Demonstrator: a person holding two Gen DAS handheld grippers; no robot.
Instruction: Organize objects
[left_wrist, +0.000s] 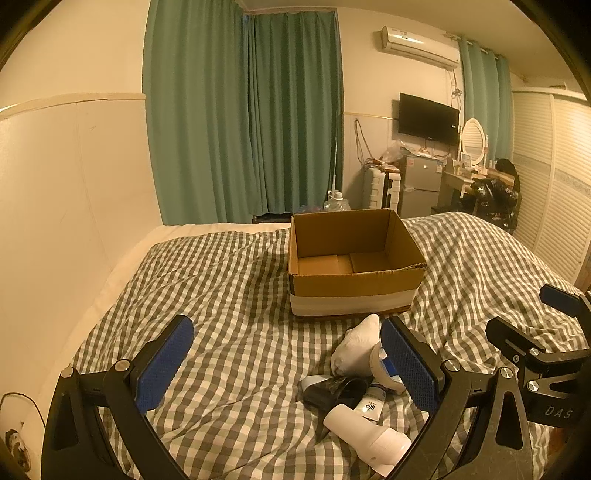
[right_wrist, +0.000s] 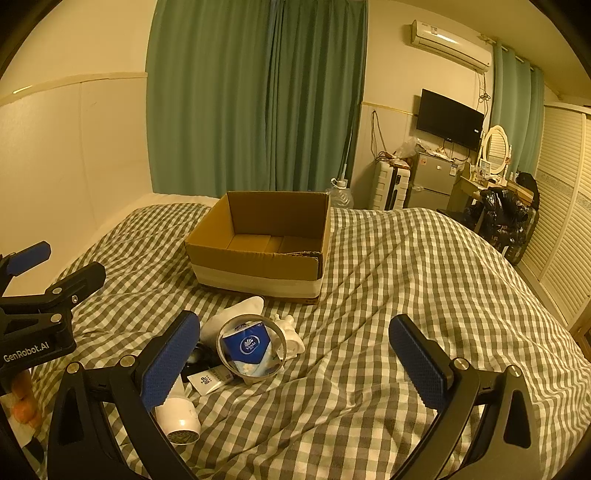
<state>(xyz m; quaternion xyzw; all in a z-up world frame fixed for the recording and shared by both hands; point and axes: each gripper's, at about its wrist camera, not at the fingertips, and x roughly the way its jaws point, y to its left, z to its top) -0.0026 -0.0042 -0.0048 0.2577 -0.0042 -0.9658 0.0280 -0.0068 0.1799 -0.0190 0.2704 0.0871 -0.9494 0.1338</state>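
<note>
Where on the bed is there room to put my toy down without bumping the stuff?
The checked blanket is bare right of the cardboard box, toward the wardrobe, and also left of the box toward the wall. The box itself looks empty. It is crowded in front of the box, where the sock, tape roll and hair dryer lie piled.

Both fisheye views sit low over the near end of the grey-and-white checked bed cover (left_wrist: 236, 280), each looking forward between its own blue-padded fingers toward the far edge, the green curtains (left_wrist: 243, 110) and the wall-mounted black television (left_wrist: 428, 118). The left wrist view stands to the left, close above the small heap of objects, with the open brown cardboard box (left_wrist: 354, 258) ahead and slightly right. The right wrist view stands further right, so the box (right_wrist: 258, 240) falls left of centre. Both share the box, the heap, the curtains (right_wrist: 258, 99), the television (right_wrist: 448, 118) and the cover (right_wrist: 406, 295); each also catches the other gripper at its frame edge.
</note>
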